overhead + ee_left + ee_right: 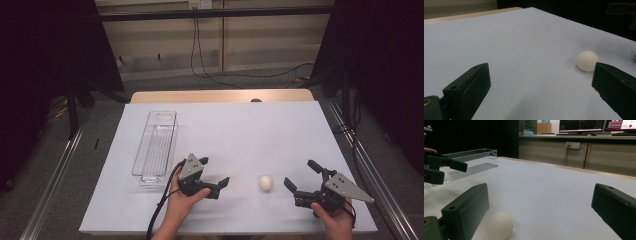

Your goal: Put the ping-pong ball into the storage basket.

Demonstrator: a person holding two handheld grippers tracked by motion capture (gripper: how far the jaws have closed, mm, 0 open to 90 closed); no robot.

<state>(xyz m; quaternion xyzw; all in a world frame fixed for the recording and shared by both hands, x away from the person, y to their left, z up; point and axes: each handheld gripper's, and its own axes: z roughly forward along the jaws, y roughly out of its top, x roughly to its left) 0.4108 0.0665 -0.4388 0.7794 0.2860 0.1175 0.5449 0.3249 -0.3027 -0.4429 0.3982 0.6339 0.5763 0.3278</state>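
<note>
Here, the white egg (266, 183) lies on the white table cover (240, 130) near its front edge, between the two grippers and touching neither. The left gripper (215, 173) sits just to its left, jaws spread wide with nothing between them; the right gripper (302, 176) faces it from the other side, equally wide apart and holding nothing. Farther left and back stands a clear plastic bin (156, 146), long and narrow, with nothing visible inside. The left gripper view puts the egg (587, 60) just beyond its right-hand jaw. The right gripper view has the egg (499, 225) beside its left-hand jaw, and adds the bin (471, 163) and monitors (596, 125) on a desk behind.
</note>
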